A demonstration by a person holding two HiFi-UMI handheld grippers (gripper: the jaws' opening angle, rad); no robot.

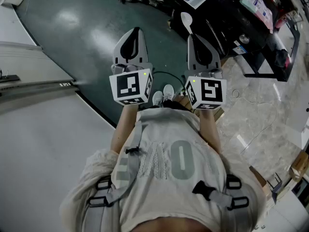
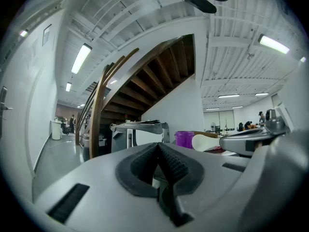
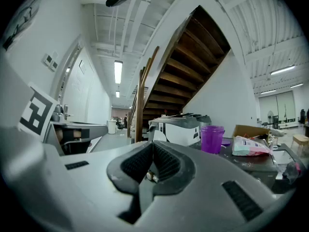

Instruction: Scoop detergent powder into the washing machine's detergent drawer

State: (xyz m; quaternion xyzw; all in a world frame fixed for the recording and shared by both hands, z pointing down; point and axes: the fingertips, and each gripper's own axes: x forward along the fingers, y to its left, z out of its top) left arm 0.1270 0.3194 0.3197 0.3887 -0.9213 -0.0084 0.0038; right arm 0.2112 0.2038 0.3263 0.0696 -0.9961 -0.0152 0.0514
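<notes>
Two grippers: our left gripper (image 1: 134,31) closed on nothing, our right gripper (image 1: 191,36) pinching a white plastic scoop (image 1: 185,19), bowl ahead. We judge scooping unstarted; next, reach the powder.

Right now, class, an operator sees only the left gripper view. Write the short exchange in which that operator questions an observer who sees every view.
Operator: What is the white rounded thing to the right of my shut jaws?
Observer: A white spoon. The head view shows it sticking out ahead of the right gripper.
Operator: Is it actually gripped, or just resting there?
Observer: Gripped. The right gripper view shows those jaws shut on the end of its handle.
</notes>
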